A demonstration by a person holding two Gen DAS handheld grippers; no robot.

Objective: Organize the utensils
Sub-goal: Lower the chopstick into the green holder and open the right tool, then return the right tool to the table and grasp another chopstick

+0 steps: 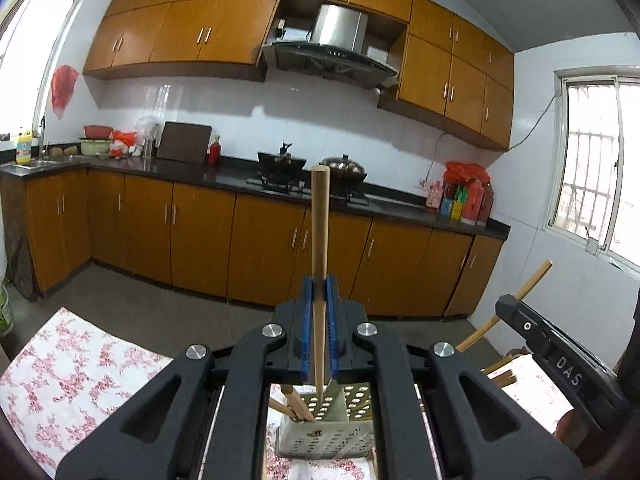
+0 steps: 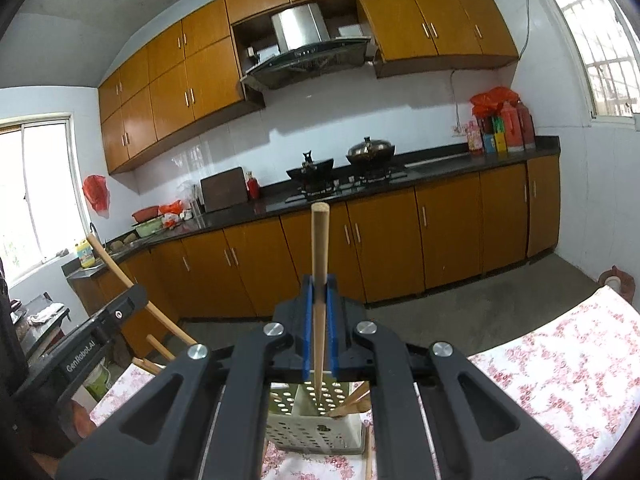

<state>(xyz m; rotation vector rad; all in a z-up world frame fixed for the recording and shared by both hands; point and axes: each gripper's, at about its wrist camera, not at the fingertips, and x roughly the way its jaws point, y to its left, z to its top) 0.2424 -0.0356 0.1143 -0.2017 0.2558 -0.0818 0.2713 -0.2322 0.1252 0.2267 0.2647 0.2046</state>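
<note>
Tapered pale wooden chopstick (image 1: 320, 240) upright

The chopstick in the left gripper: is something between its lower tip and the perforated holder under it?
Nothing visible blocks it. The left gripper holds the chopstick upright, its tip just above the perforated holder. Other chopsticks lean in the holder's left part, beside the tip.

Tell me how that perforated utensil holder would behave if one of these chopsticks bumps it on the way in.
The perforated holder looks like light plastic, so it may slide on the floral cloth. Chopsticks leaning in it could tip it.
</note>
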